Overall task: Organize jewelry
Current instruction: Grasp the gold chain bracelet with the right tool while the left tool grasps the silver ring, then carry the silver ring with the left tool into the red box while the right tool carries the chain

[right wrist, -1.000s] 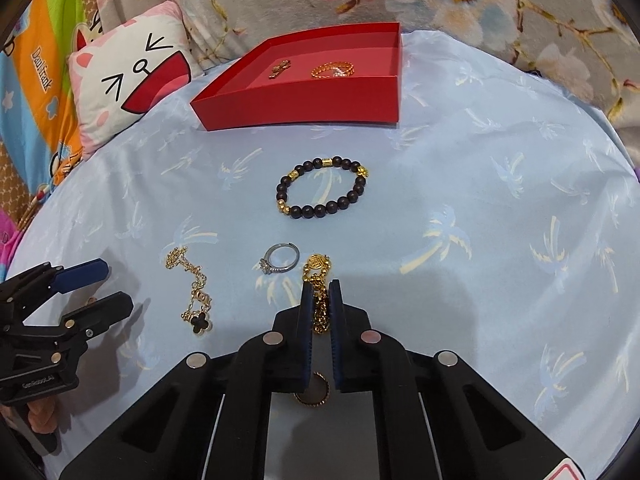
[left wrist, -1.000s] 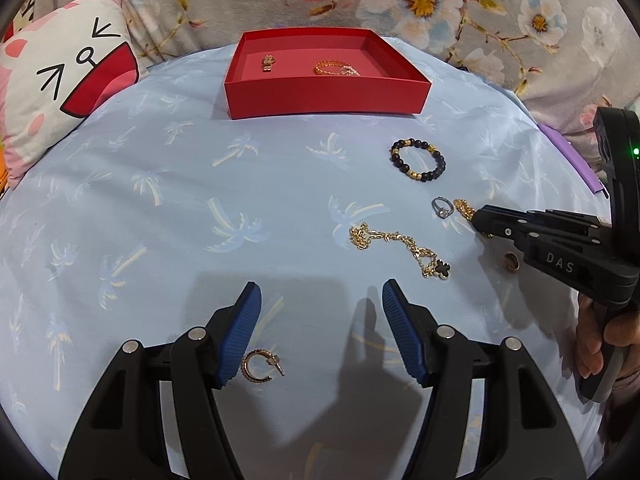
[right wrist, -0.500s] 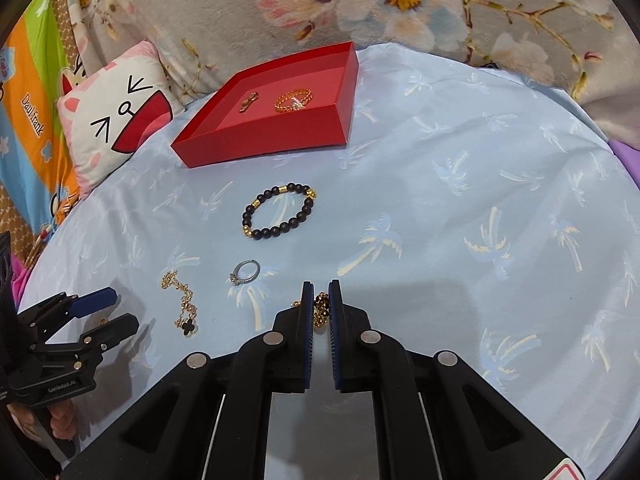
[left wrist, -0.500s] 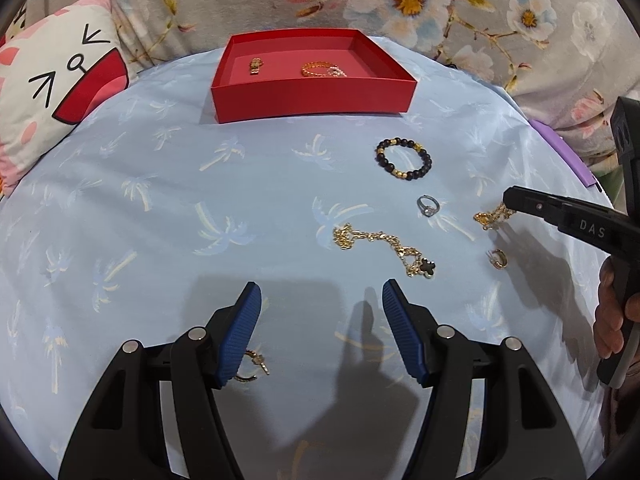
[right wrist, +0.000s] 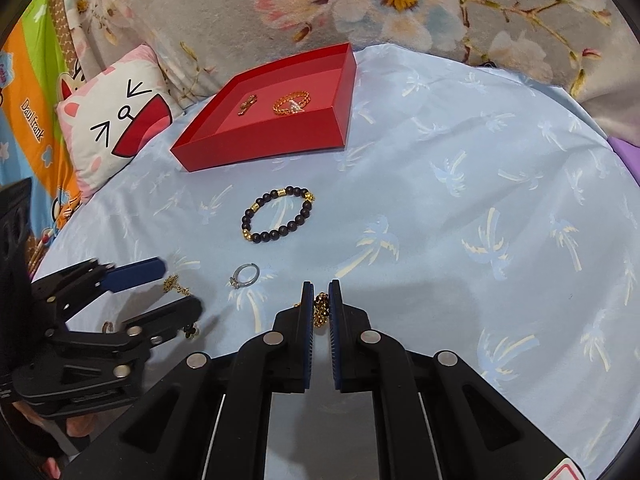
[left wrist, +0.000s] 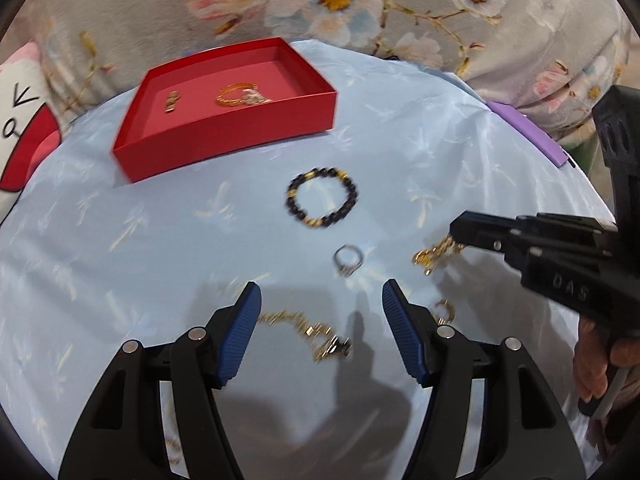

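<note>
My right gripper (right wrist: pixel 321 302) is shut on a gold chain (right wrist: pixel 321 309) and holds it above the blue cloth; the chain hangs from its tip in the left wrist view (left wrist: pixel 434 254). My left gripper (left wrist: pixel 322 312) is open over a gold necklace with a black clover (left wrist: pixel 316 334). A silver ring (left wrist: pixel 349 260) and a black bead bracelet (left wrist: pixel 321 202) lie ahead. A gold hoop earring (left wrist: pixel 445 310) lies by the right finger. The red tray (left wrist: pixel 224 136) at the back holds a gold bracelet (left wrist: pixel 240 95) and a small gold piece (left wrist: pixel 172 102).
A cat-face pillow (right wrist: pixel 116 120) lies at the left of the tray. Floral fabric (right wrist: pixel 400 0) rises behind the table. A purple object (left wrist: pixel 528 128) sits at the right edge of the cloth. Another small gold piece (left wrist: pixel 172 446) lies under my left gripper.
My right gripper lifted the gold chain off the cloth and holds it higher. My left gripper moved forward and right, from the hoop earring to over the clover necklace.
</note>
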The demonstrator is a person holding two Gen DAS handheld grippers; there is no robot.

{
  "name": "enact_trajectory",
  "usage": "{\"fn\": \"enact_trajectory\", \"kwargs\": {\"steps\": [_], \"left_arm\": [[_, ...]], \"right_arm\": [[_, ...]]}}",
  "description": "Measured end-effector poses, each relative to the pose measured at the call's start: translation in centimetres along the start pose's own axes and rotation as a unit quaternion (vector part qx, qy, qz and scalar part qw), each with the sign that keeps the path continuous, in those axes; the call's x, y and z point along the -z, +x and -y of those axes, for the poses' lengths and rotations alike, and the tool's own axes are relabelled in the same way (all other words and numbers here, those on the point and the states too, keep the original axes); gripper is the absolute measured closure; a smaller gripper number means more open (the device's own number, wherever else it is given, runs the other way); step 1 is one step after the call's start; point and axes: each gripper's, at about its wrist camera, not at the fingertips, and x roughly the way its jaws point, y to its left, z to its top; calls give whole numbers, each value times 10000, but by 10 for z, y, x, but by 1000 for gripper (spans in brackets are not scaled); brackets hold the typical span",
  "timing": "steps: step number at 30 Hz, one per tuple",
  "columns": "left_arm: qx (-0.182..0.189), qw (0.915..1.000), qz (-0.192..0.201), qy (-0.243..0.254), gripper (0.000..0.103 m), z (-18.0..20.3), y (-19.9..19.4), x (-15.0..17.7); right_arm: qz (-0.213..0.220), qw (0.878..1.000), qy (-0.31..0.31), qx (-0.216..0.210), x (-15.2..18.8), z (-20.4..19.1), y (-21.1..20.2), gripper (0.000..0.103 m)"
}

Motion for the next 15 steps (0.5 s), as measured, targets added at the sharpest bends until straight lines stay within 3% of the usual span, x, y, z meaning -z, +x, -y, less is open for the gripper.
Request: {"fn": "enact_trajectory", "kwargs": {"steps": [10,12,15], "left_arm": [[-155,9992,-135,349,70,19,36,-11],[-142,9992,-120,358,83,19,37,-12],[-84,9992,-105,380,84,20,37,-11]], "right_arm": [[16,10000,68,-4,-2,5,-1,96],[8,10000,73,-4,-2,6,-1,96],[9,10000,61,-1,-3,5,0,96]]}}
